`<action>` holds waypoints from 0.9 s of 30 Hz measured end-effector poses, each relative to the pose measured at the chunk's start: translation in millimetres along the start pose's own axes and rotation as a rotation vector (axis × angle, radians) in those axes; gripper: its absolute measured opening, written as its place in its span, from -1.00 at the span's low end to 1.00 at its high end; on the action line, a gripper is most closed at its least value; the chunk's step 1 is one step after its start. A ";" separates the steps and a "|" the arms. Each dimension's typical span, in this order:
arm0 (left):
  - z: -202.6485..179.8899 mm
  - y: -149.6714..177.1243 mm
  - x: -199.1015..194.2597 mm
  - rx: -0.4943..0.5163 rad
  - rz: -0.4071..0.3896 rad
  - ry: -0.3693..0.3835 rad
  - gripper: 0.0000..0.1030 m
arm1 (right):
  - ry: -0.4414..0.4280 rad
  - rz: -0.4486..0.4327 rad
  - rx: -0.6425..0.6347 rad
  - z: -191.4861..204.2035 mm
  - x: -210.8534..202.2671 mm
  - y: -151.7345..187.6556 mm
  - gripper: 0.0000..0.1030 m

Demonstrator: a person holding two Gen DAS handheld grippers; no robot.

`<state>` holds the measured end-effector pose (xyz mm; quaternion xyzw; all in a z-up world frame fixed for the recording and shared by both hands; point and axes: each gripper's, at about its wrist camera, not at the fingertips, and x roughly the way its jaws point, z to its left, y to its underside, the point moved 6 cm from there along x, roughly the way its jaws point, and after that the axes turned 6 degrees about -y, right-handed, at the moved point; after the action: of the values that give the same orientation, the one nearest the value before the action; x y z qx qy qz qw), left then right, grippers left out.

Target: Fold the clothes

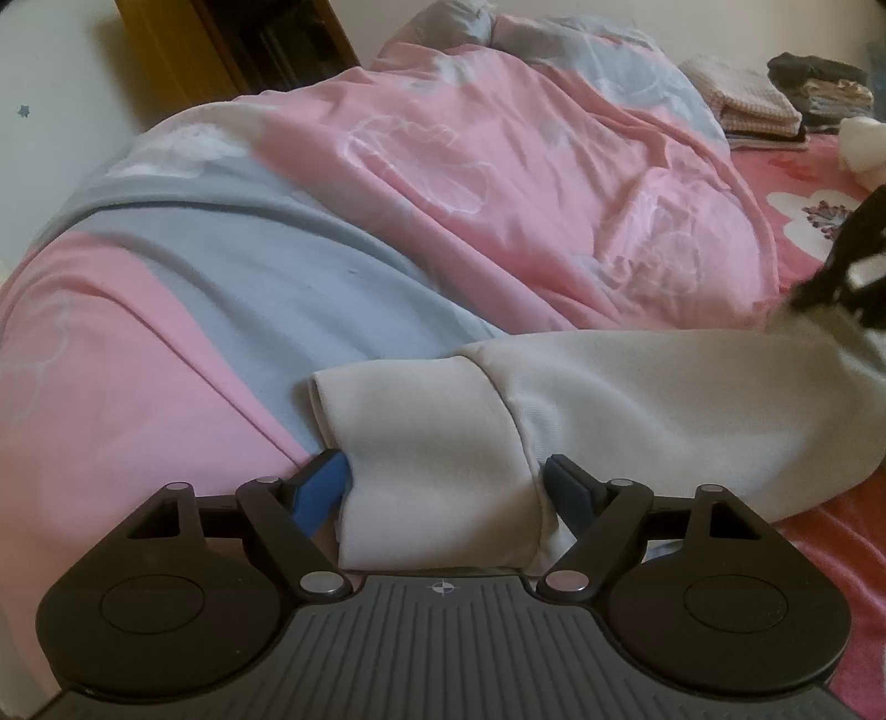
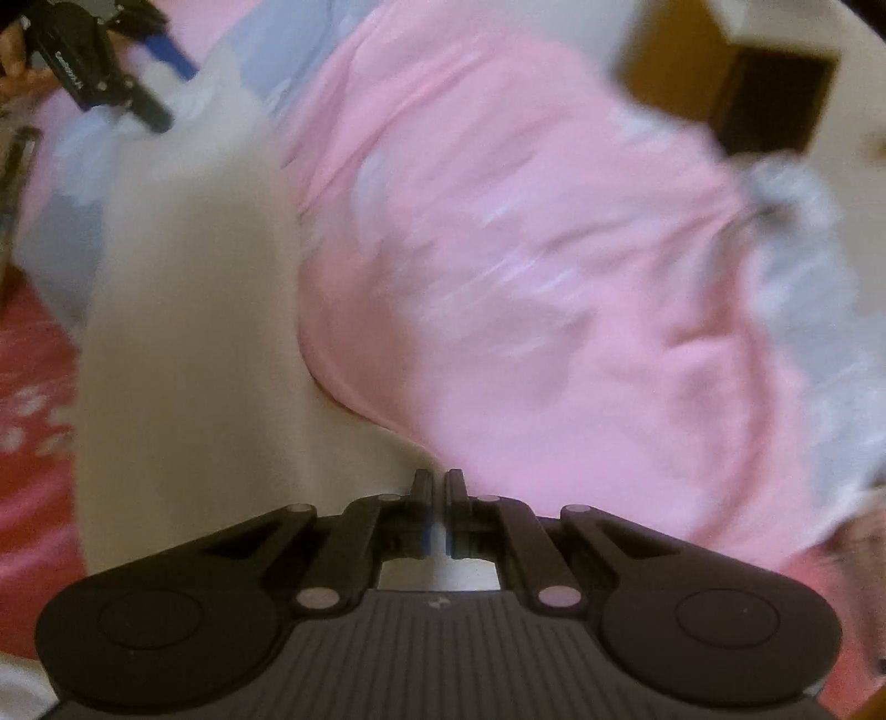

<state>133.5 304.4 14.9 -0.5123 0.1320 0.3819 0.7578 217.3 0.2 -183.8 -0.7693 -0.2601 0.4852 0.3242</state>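
Left wrist view: left gripper (image 1: 446, 482) has its 2 blue-padded fingers (image 1: 318, 490) spread wide. The cuff (image 1: 421, 443) of a white sleeve (image 1: 637, 410) sits between them. Left pad is just beside the cuff edge; right pad stands slightly apart from the fabric. Neither pad visibly presses, so this reads as spread jaws with the cuff lying between, not a grip.

White sleeve runs from the cuff toward the right of frame, lying over a pink and grey duvet (image 1: 443, 183) and onto a red floral bedsheet (image 1: 808, 221). At far right edge, blurred, the black frame of the right gripper (image 1: 847, 271) sits at the sleeve's other end.

Background: 2 stacks of folded clothes (image 1: 775, 97) at upper right on the bed, a white plush object (image 1: 861, 144) beside them, a wooden shelf unit (image 1: 249, 39) at upper left.

Right wrist view (heavily motion-blurred): right gripper (image 2: 438, 487) has its fingers drawn together, only a thin slit between them. White fabric (image 2: 188, 343) shows through the frame behind the fingertips and spreads up the left side. Whether the tips actually pinch the garment I cannot tell. Left gripper (image 2: 105, 72) appears at upper left, at the far end of the white garment.
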 end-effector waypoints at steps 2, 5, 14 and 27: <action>-1.1 -0.3 -0.1 0.003 -0.001 -0.005 0.55 | 0.105 -0.044 -0.012 -0.6 -14.8 1.8 -0.94; -2.2 0.1 -0.1 0.007 -0.006 -0.016 0.55 | 0.198 -0.083 -0.010 -11.4 -23.1 6.7 -0.94; -4.7 0.7 -0.7 0.022 -0.004 -0.043 0.55 | 0.226 -0.062 0.068 -4.7 22.6 11.9 -0.94; -4.7 -3.1 -0.5 0.013 0.038 -0.024 0.73 | -0.164 -0.098 1.035 -120.3 34.9 47.6 -0.24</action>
<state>136.3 299.5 15.3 -0.5000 0.1352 0.4014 0.7554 345.2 -35.5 -201.4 -0.4549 -0.0467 0.5930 0.6627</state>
